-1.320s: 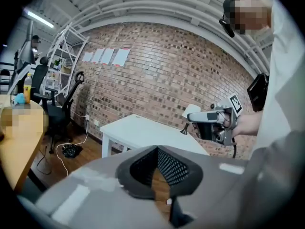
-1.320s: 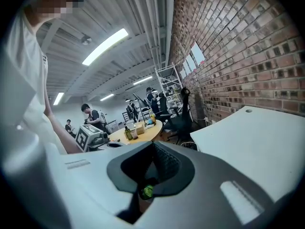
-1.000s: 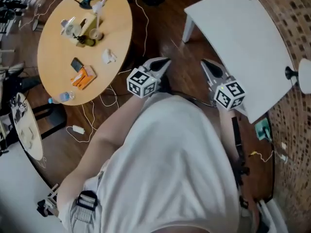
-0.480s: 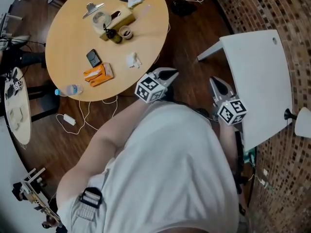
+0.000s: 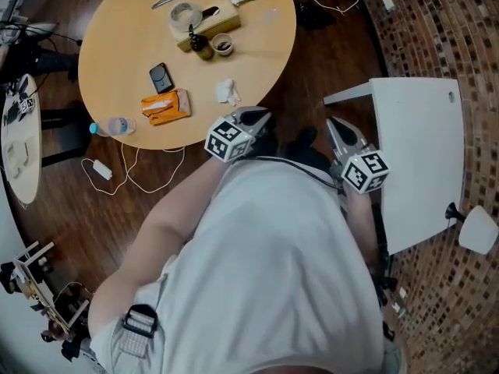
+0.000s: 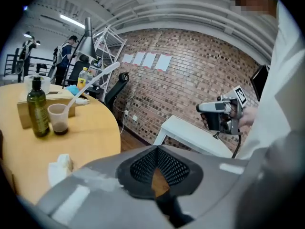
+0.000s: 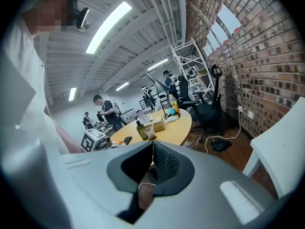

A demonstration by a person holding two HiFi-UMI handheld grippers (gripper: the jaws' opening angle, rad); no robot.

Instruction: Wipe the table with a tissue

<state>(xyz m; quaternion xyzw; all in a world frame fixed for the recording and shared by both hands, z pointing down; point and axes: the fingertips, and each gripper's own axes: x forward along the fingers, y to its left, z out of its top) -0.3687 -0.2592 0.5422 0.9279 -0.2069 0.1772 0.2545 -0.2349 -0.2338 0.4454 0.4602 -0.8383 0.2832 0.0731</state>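
A crumpled white tissue (image 5: 227, 92) lies near the front edge of the round wooden table (image 5: 117, 45). In the left gripper view the tissue (image 6: 59, 166) shows low at the left. My left gripper (image 5: 260, 116) hangs just off the table's edge, a little right of the tissue and apart from it. Its jaws are shut with nothing between them (image 6: 156, 148). My right gripper (image 5: 335, 125) is over the dark floor between the round table and a white table (image 5: 425, 154). It is shut and empty too (image 7: 152, 144).
On the round table stand a green bottle (image 5: 199, 44), a cup (image 5: 223, 47), a cardboard box (image 5: 214, 23), a phone (image 5: 160, 77), an orange packet (image 5: 165, 106) and a water bottle (image 5: 114, 126). Cables (image 5: 144, 170) trail on the floor. People stand far off (image 7: 106, 111).
The person has turned and stepped toward the round table, which now sits closer and more central. The white table has slid to the right. Both grippers stayed shut.
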